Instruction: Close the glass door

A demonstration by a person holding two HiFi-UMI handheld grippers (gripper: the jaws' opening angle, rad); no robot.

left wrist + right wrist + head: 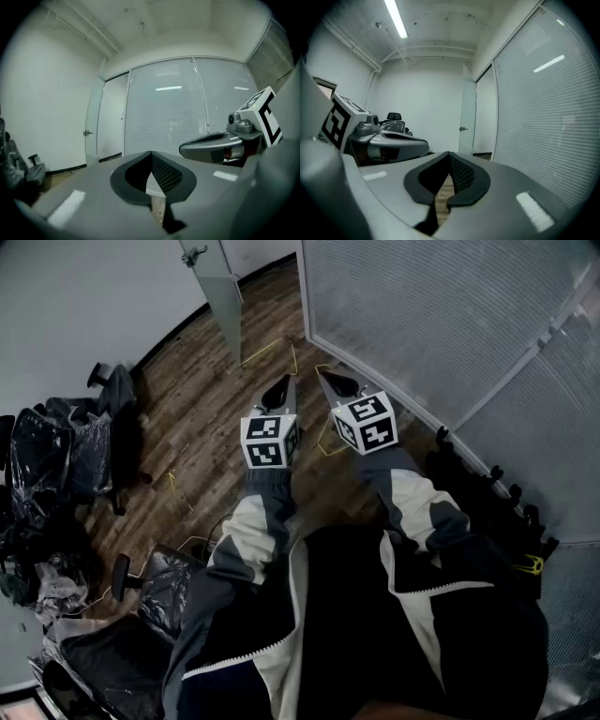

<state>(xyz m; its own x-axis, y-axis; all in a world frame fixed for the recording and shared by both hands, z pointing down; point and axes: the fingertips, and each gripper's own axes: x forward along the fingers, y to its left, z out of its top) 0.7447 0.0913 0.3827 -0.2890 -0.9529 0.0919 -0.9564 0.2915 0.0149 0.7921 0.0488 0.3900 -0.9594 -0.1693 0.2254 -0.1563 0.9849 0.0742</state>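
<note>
One glass door (222, 301), wide open

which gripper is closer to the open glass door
Left, narrowly. The left gripper is short of the glass door and to its right, well apart; the right gripper is farther right.

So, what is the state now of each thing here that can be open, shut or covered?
Glass door: open, standing away from the glass wall.
Left gripper: shut, nothing between its jaws.
Right gripper: shut, nothing between its jaws.
Blinds: down, slats closed.
Chairs: wrapped in plastic.
</note>
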